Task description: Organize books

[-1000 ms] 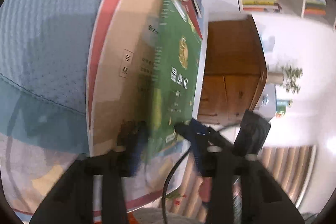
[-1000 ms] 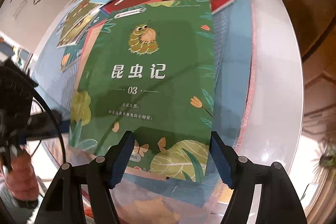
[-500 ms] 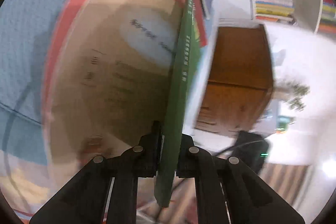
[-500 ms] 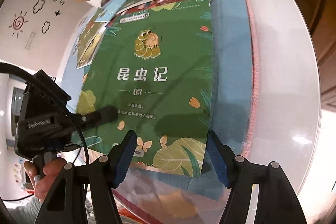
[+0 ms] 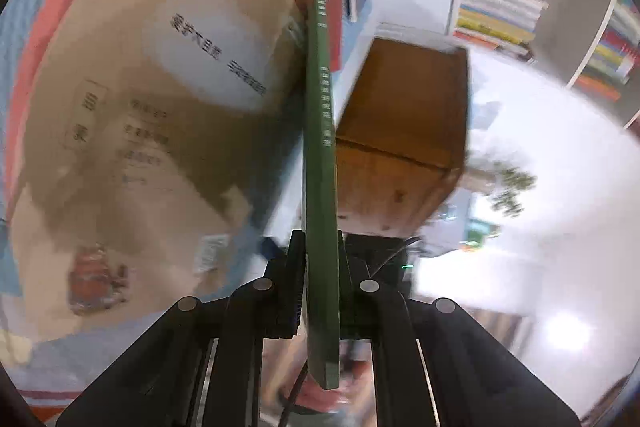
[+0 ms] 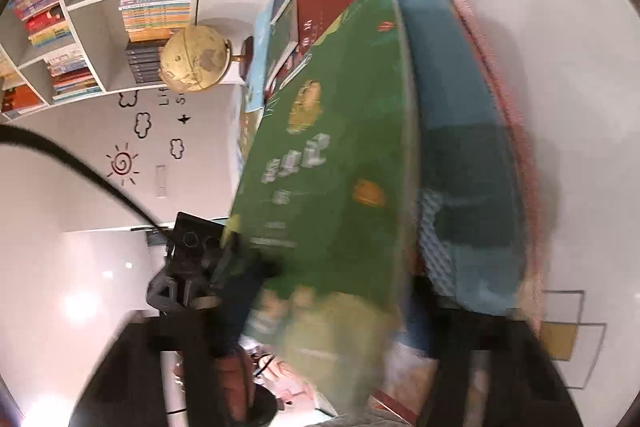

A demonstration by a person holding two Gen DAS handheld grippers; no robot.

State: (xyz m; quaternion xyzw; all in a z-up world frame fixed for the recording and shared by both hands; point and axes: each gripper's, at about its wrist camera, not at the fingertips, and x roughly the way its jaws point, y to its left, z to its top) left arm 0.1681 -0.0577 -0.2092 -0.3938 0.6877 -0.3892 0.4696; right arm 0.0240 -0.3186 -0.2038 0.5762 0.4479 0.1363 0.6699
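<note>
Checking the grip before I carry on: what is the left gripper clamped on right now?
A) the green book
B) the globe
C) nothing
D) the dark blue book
A: in the left wrist view the left gripper is shut on the green book, seen edge-on between its fingers.

we note the thin green book [image 5: 320,155] stands on edge, lifted off a beige-and-red book [image 5: 132,131] lying flat.
</note>
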